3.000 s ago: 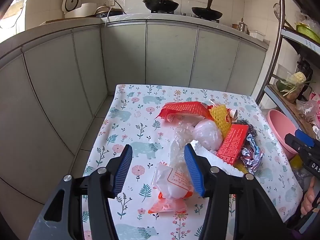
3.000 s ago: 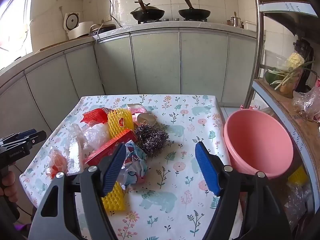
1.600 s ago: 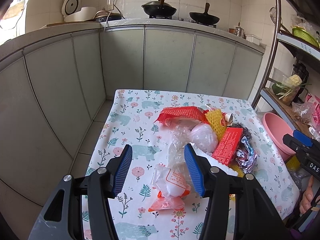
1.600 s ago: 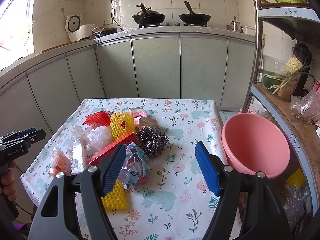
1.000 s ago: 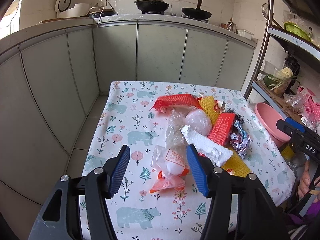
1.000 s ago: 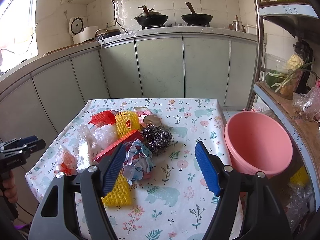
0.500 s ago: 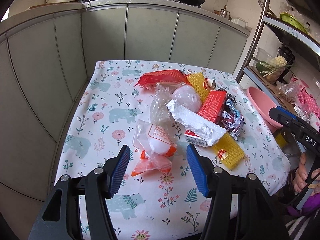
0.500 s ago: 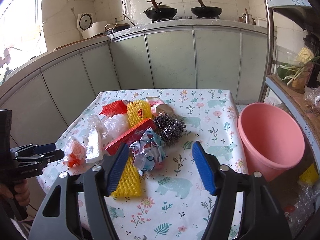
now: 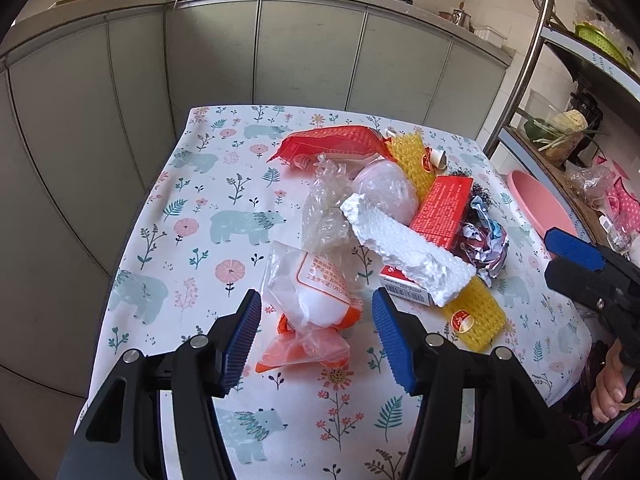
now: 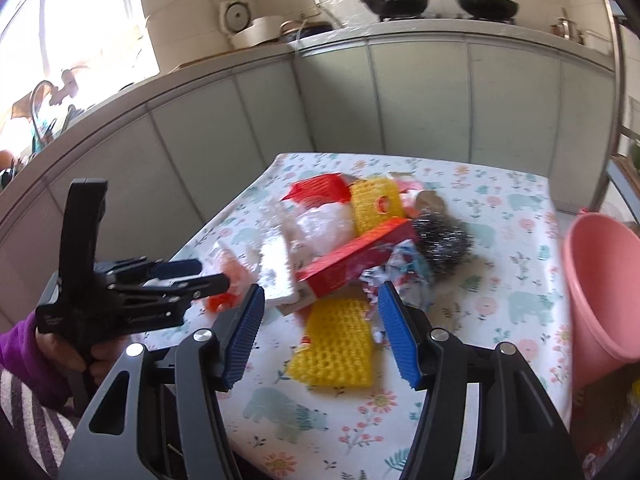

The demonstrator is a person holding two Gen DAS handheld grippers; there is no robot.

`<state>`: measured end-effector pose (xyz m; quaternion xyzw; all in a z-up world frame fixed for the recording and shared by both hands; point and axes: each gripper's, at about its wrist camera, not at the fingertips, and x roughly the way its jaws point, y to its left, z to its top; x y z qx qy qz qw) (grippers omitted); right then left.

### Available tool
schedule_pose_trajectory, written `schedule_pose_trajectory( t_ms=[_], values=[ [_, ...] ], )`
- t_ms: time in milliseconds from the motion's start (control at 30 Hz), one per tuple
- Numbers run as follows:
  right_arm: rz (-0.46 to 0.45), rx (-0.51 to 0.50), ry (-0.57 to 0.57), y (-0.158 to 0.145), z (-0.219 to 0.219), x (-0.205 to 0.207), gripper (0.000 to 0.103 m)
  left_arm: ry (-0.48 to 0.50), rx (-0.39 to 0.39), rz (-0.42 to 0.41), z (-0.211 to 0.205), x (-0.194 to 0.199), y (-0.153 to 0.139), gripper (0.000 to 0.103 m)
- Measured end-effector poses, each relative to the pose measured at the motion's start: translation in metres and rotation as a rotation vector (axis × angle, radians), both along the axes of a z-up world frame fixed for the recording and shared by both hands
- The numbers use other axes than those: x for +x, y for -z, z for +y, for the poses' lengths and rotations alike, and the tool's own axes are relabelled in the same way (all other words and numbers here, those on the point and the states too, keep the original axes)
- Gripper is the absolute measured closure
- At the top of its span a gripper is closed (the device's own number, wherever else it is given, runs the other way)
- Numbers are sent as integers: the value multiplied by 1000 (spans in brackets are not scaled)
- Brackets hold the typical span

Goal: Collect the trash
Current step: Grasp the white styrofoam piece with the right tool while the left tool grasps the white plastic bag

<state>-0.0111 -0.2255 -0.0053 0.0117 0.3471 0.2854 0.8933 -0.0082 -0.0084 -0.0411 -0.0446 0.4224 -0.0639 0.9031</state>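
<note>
A pile of trash lies on the floral table (image 9: 200, 216): an orange-and-clear plastic bag (image 9: 312, 312), a white foam slab (image 9: 404, 248), a red box (image 9: 444, 208), yellow foam netting (image 9: 476, 316), a red wrapper (image 9: 332, 144), crumpled foil wrapper (image 9: 484, 240) and a steel scourer (image 10: 440, 240). My left gripper (image 9: 316, 336) is open, its jaws either side of the plastic bag, just above it. My right gripper (image 10: 320, 332) is open over the yellow netting (image 10: 336, 348) at the near edge. A pink bucket (image 10: 600, 288) stands at the table's right side.
Grey kitchen cabinets (image 9: 280, 52) run behind the table, with pans on the counter. A metal shelf rack (image 9: 532, 60) with vegetables stands at the right. The left hand and its gripper (image 10: 132, 280) show at the left of the right wrist view.
Both grippers have tilted down and moved closer to the trash pile. The left one now hangs over the plastic bag; the right one has swung left towards the yellow netting.
</note>
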Motion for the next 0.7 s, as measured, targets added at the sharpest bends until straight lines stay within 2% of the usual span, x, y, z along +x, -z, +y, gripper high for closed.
schedule_pose_trajectory(
  t_ms=[100,167,233,267,300,633,700],
  values=[
    [14,-23,-50,3,14,1,43,0,-12,11,5,5,3,59],
    [23,-43,-72,6,23,3,43,5,-23,8,9,7,3,62],
    [31,-65,-89,9,31,5,43,15,-20,-3,10,7,3,68],
    [36,-70,-96,10,33,6,43,22,-21,-11,10,6,3,75],
    [41,-76,-101,11,37,7,43,28,-24,-13,12,6,2,76],
    [43,-131,-131,21,61,12,43,40,-51,-41,16,-2,-7,78],
    [43,-139,-119,25,61,15,49,40,-54,-43,17,-3,-8,78]
  ],
)
